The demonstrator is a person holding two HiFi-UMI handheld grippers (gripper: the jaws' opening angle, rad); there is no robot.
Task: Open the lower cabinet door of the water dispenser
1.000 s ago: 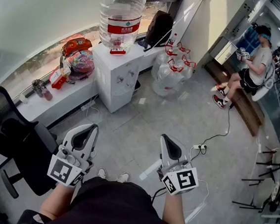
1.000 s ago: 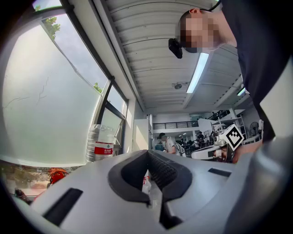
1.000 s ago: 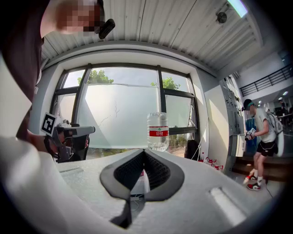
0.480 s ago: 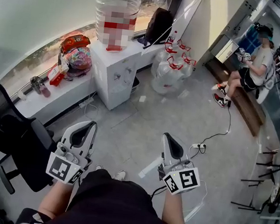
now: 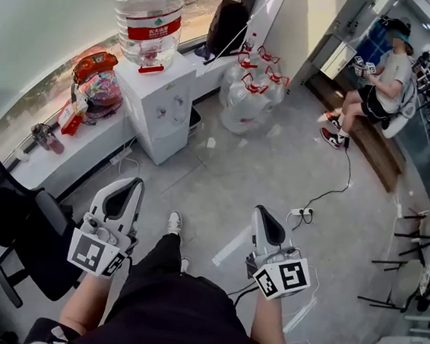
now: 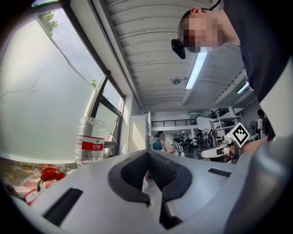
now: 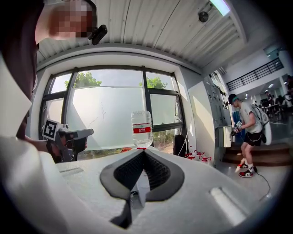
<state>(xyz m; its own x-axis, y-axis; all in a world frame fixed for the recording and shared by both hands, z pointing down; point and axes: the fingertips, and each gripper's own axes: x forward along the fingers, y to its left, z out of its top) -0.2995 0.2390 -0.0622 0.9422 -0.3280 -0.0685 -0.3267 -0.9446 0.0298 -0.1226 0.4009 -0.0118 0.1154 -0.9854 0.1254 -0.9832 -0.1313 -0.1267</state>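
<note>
A: Lower cabinet door (image 5: 171,143), status?
B: Reads as shut in the head view. The water dispenser (image 5: 163,107) stands across the floor (image 5: 276,174), bottle (image 5: 146,11) on top.
A: Fingers?
B: Left gripper (image 5: 130,190) and right gripper (image 5: 264,217) are both clenched with nothing between them, well apart from the dispenser.
A: Progress?
B: Judged at the approach only. Reaching the door, gripping it and pulling it open are all left to do

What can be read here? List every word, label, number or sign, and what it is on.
Water bottle's red label: white characters, too small to read.
Left gripper: black-and-white square marker on its cube, no words.
Right gripper: the same kind of marker, no words.
Nothing else legible.
</note>
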